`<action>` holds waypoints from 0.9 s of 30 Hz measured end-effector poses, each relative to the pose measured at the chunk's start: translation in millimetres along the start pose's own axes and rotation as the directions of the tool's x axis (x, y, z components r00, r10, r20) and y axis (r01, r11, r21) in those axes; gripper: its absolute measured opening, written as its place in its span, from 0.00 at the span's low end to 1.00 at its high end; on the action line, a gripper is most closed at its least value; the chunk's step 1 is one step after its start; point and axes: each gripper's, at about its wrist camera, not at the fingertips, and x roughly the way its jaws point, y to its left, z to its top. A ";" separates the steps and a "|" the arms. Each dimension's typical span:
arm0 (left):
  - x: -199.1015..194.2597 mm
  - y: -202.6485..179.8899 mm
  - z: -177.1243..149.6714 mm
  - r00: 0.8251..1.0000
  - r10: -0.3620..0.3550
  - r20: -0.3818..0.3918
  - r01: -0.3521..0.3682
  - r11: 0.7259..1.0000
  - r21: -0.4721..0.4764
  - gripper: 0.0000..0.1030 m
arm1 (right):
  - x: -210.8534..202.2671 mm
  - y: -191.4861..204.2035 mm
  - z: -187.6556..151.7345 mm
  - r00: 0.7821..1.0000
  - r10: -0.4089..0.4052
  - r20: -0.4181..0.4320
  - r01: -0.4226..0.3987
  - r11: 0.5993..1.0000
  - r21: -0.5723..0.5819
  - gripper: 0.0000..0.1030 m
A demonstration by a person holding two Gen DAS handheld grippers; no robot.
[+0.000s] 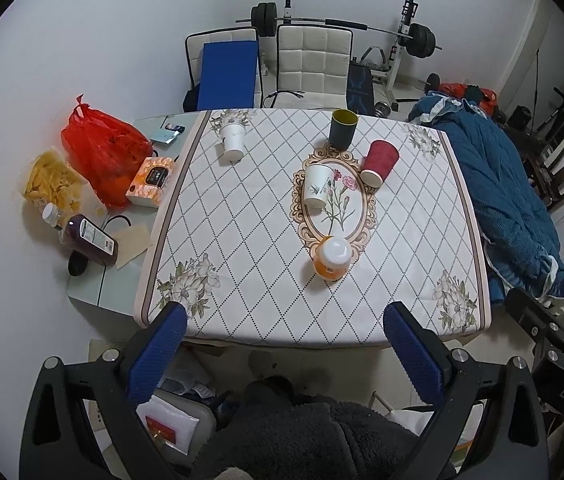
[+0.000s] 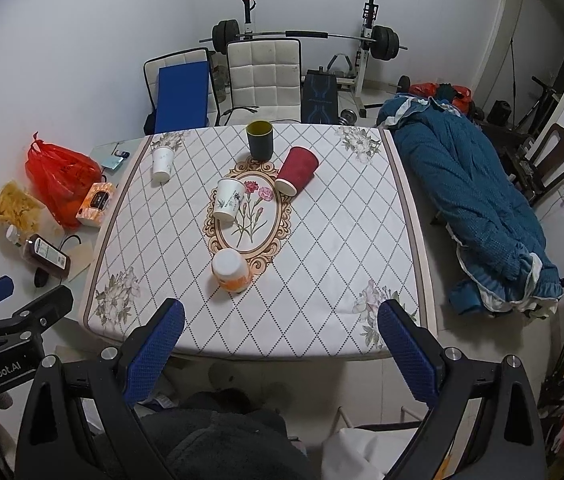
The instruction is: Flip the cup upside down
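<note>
Several cups stand on the patterned tablecloth (image 1: 266, 280). A dark cup with a yellow inside (image 1: 343, 128) (image 2: 260, 139) stands mouth up at the far side. A red paper cup (image 1: 379, 163) (image 2: 297, 170), a white paper cup (image 1: 317, 185) (image 2: 228, 199), another white cup (image 1: 232, 141) (image 2: 162, 164) at the far left and an orange cup with a white base (image 1: 331, 258) (image 2: 232, 270) stand mouth down. My left gripper (image 1: 285, 320) and my right gripper (image 2: 280, 318) are both open and empty, held above the table's near edge.
Left of the cloth lie a red plastic bag (image 1: 102, 148), a tissue box (image 1: 152, 182), a snack bag (image 1: 52, 180) and a dark bottle (image 1: 90, 238). A blue quilted garment (image 1: 505, 196) lies along the right. Two white chairs (image 1: 311, 64) and a barbell rack (image 1: 409, 40) stand behind.
</note>
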 end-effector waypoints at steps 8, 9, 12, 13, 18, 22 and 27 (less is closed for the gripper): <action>0.1 0.9 -1.3 1.000 0.012 -0.004 -0.012 1.000 -0.006 0.98 | -0.6 1.8 -0.2 1.000 0.003 -0.001 -0.003 1.000 -0.006 0.96; 0.3 1.3 -1.7 1.000 0.013 -0.004 -0.013 1.000 -0.006 0.98 | -0.4 1.9 -0.2 1.000 0.001 -0.002 -0.001 1.000 -0.007 0.96; 0.2 1.4 -1.8 1.000 0.013 -0.005 -0.013 1.000 -0.005 0.98 | -0.3 2.1 -0.6 1.000 0.002 -0.002 -0.002 1.000 -0.008 0.96; 0.1 1.9 -2.5 1.000 0.015 -0.006 -0.015 1.000 -0.005 0.98 | -0.3 1.5 -0.5 1.000 0.004 -0.003 -0.004 1.000 -0.006 0.96; 0.0 4.8 -5.8 1.000 0.018 -0.006 -0.018 1.000 -0.007 0.98 | 0.7 -2.1 -4.1 1.000 0.002 -0.011 -0.002 1.000 0.000 0.96; 0.3 5.9 -6.9 1.000 0.020 -0.007 -0.020 1.000 -0.005 0.98 | 0.6 -3.8 -6.9 1.000 0.003 -0.013 -0.003 1.000 -0.001 0.96; -0.6 4.3 -9.1 1.000 0.020 -0.010 -0.021 1.000 -0.003 0.98 | 0.9 -3.9 -7.3 1.000 0.004 -0.011 -0.004 1.000 -0.002 0.96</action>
